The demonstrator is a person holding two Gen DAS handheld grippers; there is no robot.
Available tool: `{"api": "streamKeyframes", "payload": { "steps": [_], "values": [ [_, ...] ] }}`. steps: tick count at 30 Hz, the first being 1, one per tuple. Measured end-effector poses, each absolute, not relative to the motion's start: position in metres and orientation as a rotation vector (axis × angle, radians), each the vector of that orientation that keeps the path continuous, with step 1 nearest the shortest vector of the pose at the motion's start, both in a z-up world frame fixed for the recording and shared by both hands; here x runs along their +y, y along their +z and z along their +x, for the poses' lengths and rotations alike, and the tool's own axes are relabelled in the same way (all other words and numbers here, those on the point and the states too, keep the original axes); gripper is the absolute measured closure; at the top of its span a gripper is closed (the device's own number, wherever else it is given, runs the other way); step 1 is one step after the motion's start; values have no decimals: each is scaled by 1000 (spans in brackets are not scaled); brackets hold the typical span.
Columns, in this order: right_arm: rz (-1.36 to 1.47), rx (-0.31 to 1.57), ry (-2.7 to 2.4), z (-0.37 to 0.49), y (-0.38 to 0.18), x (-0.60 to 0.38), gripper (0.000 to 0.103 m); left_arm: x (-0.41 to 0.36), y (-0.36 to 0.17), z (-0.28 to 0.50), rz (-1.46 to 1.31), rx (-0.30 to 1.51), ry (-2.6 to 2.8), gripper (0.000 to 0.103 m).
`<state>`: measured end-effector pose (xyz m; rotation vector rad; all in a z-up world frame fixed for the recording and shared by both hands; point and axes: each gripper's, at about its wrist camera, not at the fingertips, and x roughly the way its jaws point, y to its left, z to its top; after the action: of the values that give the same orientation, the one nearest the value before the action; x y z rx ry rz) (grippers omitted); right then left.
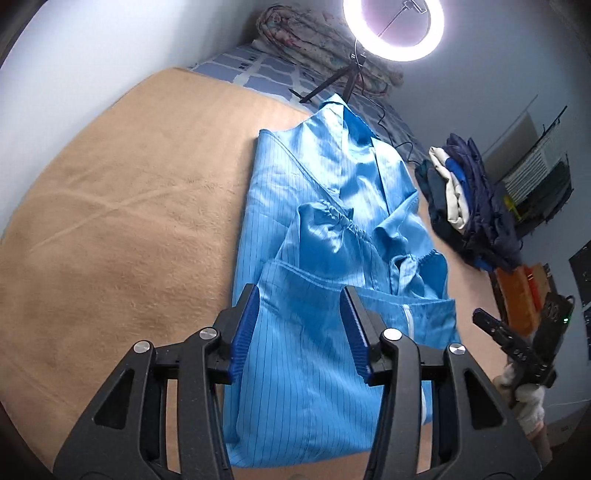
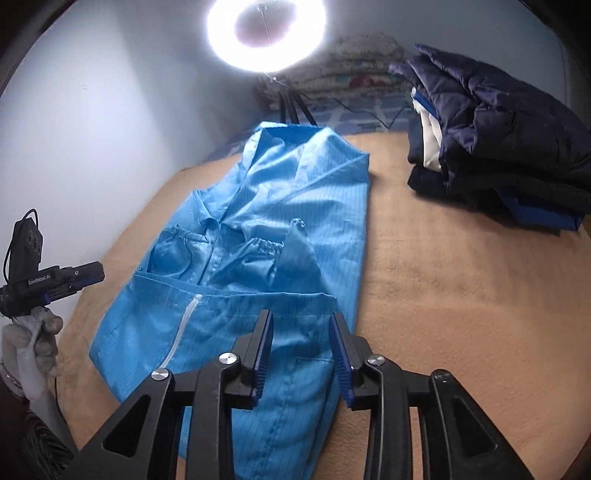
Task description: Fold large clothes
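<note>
A light blue pinstriped coat (image 1: pixel 306 177) lies lengthwise on the tan blanket (image 1: pixel 129 206), collar at the far end. Both elastic-cuffed sleeves are folded in across its front. A near panel with a white zipper (image 2: pixel 184 321) overlaps them along a straight edge. My left gripper (image 1: pixel 299 291) hovers open over the near part of the coat with nothing pinched between its blue pads. My right gripper (image 2: pixel 300 315) is likewise open above the coat's (image 2: pixel 266 206) near right side. Each gripper, held by a gloved hand, shows in the other's view: the right gripper (image 1: pixel 480 315) and the left gripper (image 2: pixel 98 271).
A stack of folded dark clothes (image 2: pixel 498 129) sits on the blanket (image 2: pixel 443 277) right of the coat. A lit ring light (image 1: pixel 393 22) on a small tripod stands beyond the collar, its cable trailing right. A rolled quilt (image 1: pixel 314 44) lies behind it. A pale wall (image 2: pixel 92 129) borders the left.
</note>
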<state>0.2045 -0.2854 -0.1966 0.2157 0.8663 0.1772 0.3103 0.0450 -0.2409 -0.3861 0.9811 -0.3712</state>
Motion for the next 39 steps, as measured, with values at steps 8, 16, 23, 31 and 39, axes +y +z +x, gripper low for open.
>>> {"api": "streamKeyframes", "payload": {
  "steps": [8, 16, 23, 31, 39],
  "values": [
    [103, 944, 87, 210, -216, -275, 29, 45, -296, 324, -372, 1191, -292, 41],
    [312, 1024, 235, 210, -248, -298, 26, 70, -313, 335, -608, 1217, -415, 46],
    [408, 1049, 317, 216, -254, -287, 66, 54, -314, 338, -519, 1239, -409, 91],
    [364, 1151, 289, 214, -244, -276, 96, 43, -301, 321, -355, 1261, -416, 96],
    [255, 1258, 355, 170, -235, -264, 96, 47, -294, 267, -214, 1324, -497, 96]
  ]
}}
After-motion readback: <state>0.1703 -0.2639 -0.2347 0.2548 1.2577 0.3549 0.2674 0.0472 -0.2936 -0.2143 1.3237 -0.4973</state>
